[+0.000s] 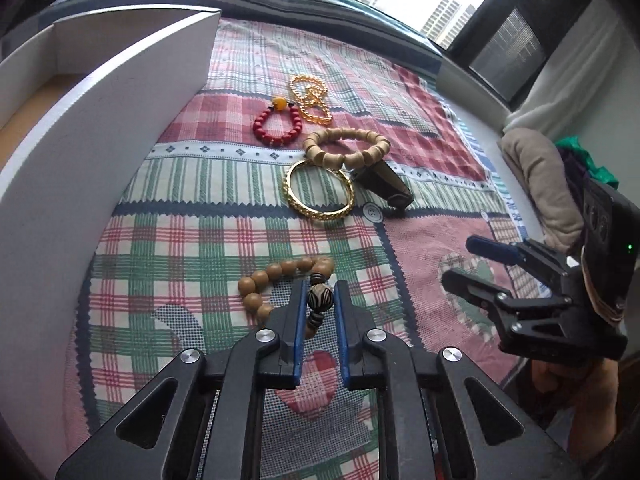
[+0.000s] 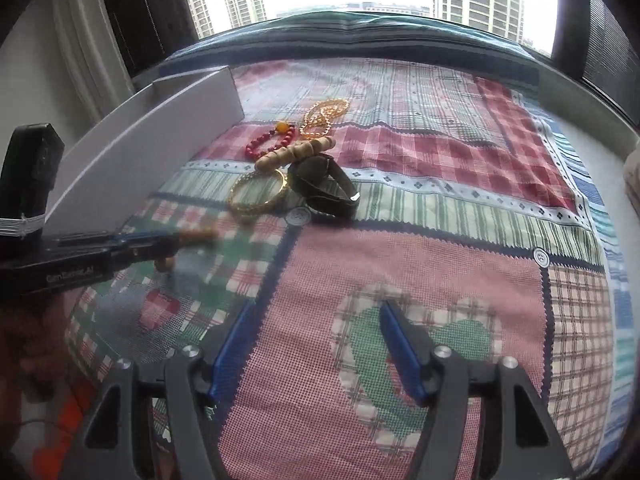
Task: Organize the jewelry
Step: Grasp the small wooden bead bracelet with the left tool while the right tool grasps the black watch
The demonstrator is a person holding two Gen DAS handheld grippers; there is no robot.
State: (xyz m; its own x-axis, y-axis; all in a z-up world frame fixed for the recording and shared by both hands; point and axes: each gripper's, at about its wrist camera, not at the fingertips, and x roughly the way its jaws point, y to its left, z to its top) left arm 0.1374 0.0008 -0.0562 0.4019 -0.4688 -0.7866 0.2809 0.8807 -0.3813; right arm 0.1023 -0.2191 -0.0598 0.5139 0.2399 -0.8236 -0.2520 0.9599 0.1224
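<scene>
My left gripper (image 1: pixel 320 292) is shut on the striped bead of a brown bead bracelet (image 1: pixel 280 270) on the plaid cloth. In the right wrist view it shows blurred at the left, the left gripper (image 2: pixel 160 240) with brown beads (image 2: pixel 196 236) at its tip. Beyond lie a gold bangle (image 1: pixel 320 190), a pale wooden bead bracelet (image 1: pixel 346 146), a red bead bracelet (image 1: pixel 276 122), an amber bead string (image 1: pixel 310 98) and a dark band (image 1: pixel 384 184). My right gripper (image 2: pixel 318 308) stands open over the pink patch with nothing between its fingers; it appears at the right, the right gripper (image 1: pixel 462 260).
A white open box (image 1: pixel 100 120) with a tall wall stands at the left, the same box (image 2: pixel 140 160) seen side-on. The plaid cloth (image 2: pixel 440 240) covers the surface. A folded beige cloth (image 1: pixel 548 184) lies at the right edge. Windows run along the back.
</scene>
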